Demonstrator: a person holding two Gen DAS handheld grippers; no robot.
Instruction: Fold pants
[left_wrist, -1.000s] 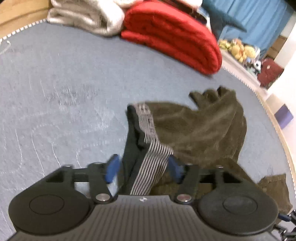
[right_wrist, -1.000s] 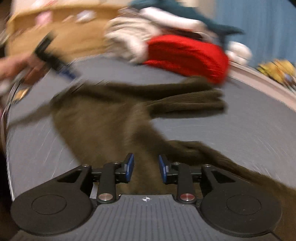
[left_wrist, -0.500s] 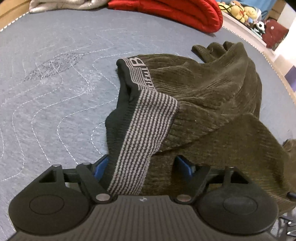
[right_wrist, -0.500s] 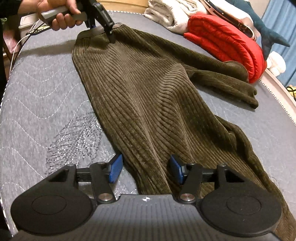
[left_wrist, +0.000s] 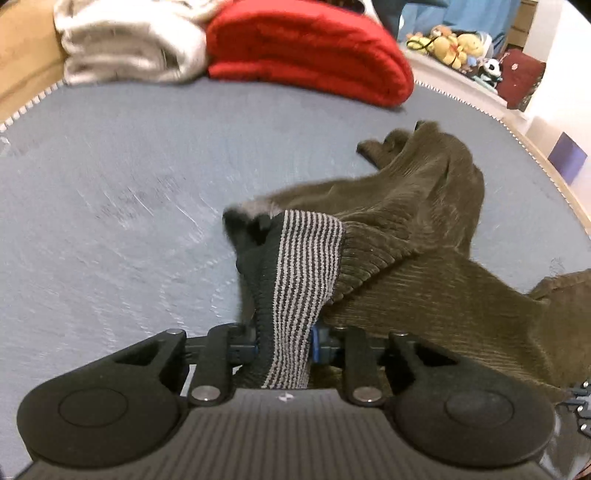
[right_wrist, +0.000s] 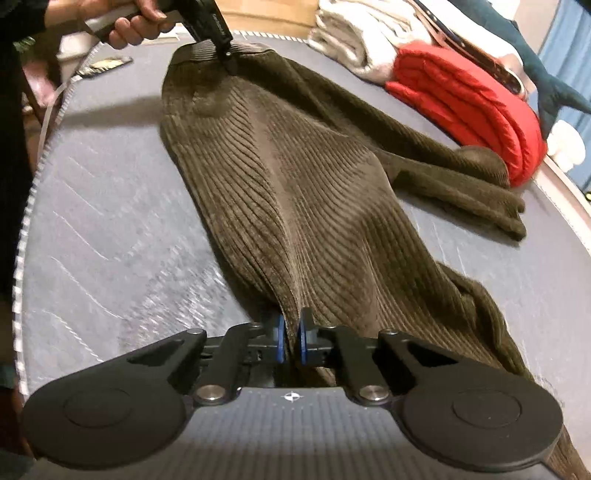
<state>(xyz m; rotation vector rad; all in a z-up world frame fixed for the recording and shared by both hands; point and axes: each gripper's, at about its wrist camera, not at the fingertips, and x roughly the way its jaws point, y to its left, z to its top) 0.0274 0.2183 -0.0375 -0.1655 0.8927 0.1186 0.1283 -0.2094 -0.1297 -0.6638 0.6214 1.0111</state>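
both tongs angle down, left tongs (left_wrist: 284, 345) and right tongs (right_wrist: 290, 341) clamped on pants (right_wrist: 295, 177).

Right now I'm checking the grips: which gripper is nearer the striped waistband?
Left. The left gripper is clamped on the striped waistband itself. The right gripper pinches the brown corduroy pants at the far end from the waist.

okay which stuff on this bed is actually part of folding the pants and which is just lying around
Part of the job:
- olive corduroy pants
- striped waistband, pinched by the left gripper, whose jaws have just closed
- right gripper, just closed on the pants' fabric

Just lying about:
- red blanket
- white blanket
- stuffed toys
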